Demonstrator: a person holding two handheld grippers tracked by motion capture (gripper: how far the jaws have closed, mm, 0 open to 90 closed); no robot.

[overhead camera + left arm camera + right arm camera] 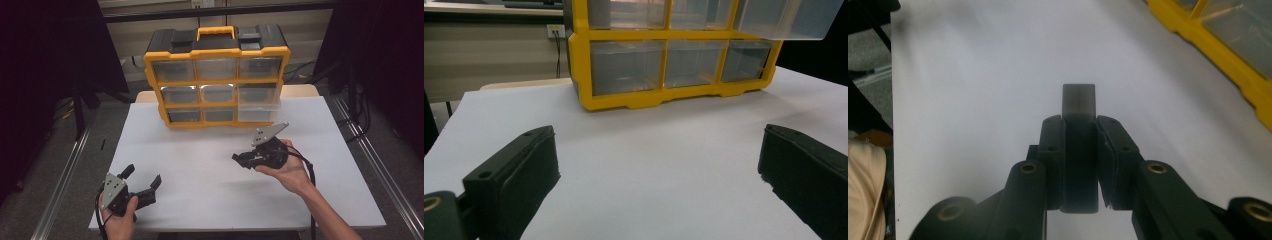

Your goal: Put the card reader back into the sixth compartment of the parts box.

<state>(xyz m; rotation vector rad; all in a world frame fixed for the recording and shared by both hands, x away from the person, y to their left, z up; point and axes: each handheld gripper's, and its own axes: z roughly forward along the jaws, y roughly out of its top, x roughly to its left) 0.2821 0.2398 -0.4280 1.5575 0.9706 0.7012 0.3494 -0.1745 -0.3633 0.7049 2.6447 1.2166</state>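
Observation:
My right gripper (243,159) hovers over the middle-right of the white table (200,165), held in a hand and pointing left. In the right gripper view its jaws (1080,127) are shut on a small dark grey block (1079,102) that sticks out past the pads. My left gripper (143,176) rests at the front left, open with nothing between its fingers (519,167). It faces a yellow and black organizer (217,75) with clear drawers. The organizer (674,95) stands at the table's back, and its right middle drawer (258,95) is pulled out.
The pulled-out drawer (784,17) overhangs the table at the organizer's right. Metal rails (65,170) run along both sides of the table on the floor. A cable (311,175) trails from the right gripper along the forearm.

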